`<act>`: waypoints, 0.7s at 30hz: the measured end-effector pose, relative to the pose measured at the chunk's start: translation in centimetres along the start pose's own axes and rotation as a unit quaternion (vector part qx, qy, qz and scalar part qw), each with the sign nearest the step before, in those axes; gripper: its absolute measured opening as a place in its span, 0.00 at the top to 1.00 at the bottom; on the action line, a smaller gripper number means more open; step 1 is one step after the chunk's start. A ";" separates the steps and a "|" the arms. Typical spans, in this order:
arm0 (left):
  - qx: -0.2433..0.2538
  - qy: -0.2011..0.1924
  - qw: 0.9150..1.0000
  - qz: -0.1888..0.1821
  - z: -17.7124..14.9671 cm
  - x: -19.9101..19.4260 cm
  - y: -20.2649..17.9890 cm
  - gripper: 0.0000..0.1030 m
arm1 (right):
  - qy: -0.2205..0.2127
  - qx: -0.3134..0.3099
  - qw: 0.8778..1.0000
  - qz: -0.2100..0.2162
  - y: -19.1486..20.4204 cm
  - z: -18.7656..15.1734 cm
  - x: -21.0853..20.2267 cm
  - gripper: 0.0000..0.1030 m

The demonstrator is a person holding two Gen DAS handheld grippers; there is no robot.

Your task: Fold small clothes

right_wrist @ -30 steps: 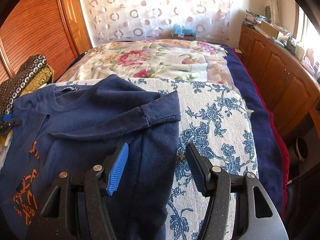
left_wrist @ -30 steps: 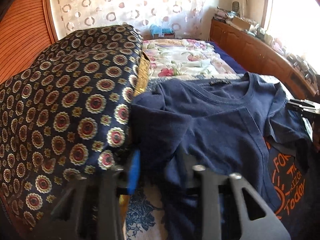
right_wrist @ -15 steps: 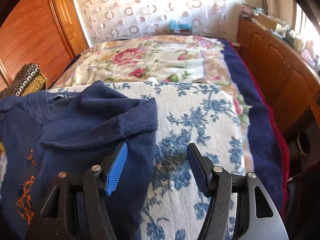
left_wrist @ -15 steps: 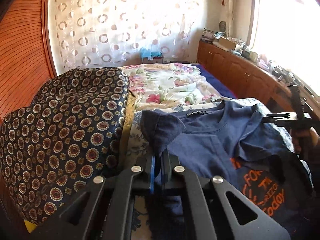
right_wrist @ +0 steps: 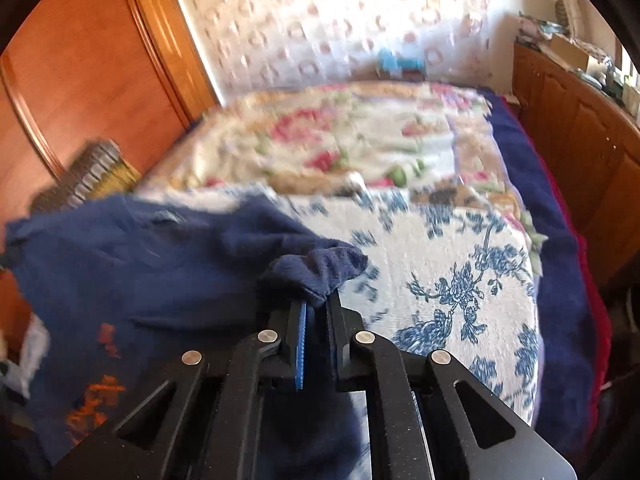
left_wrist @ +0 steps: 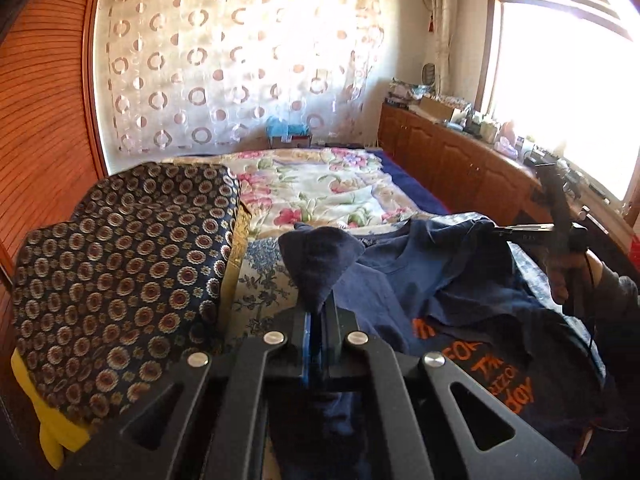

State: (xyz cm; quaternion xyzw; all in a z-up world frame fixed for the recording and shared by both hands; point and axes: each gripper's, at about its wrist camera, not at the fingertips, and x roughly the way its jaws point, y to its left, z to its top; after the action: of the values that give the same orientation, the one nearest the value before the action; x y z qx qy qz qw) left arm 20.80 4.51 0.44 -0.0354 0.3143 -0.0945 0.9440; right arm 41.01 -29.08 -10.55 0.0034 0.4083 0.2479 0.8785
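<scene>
T-shirt (left_wrist: 404, 280) on bedspread (right_wrist: 452, 264), patterned cushion (left_wrist: 120, 272) to its left, cabinets (left_wrist: 452, 164) along the right

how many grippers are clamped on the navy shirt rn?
2. The left gripper pinches one bunched edge of the navy shirt; the right gripper pinches the opposite edge, over the blue-floral cover.

Right wrist view smeared by motion; orange lettering (left_wrist: 492, 372) on the navy shirt (left_wrist: 400, 280) partly lost in folds; far cabinet clutter (left_wrist: 460, 112) too small to tell

Navy shirt (left_wrist: 400, 280) with orange lettering; blue-flowered white cover (right_wrist: 460, 280).
</scene>
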 end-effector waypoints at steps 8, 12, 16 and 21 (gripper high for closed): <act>0.006 -0.046 0.999 -0.004 -2.1 -6.3 -1.8 1.00 | -0.084 -0.017 0.996 0.012 3.7 -2.7 -9.7 0.96; 0.010 -0.069 0.998 -0.006 -4.3 -9.4 -2.5 1.00 | -0.108 -0.022 0.994 0.012 4.8 -5.3 -13.2 0.96; 0.007 -0.082 0.997 -0.006 -6.8 -11.8 -2.5 1.00 | -0.121 -0.023 0.992 0.006 5.7 -8.6 -15.6 0.96; -0.001 -0.088 0.996 0.001 -10.1 -14.5 -1.9 1.00 | -0.124 -0.018 0.992 -0.002 6.6 -12.4 -18.0 0.96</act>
State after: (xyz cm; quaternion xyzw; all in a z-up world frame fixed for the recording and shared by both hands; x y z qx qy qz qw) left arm 3.08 5.51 1.14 -0.0437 0.2304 -0.0897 0.9680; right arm 19.44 -33.67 -4.58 0.0178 0.2914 0.2510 0.9229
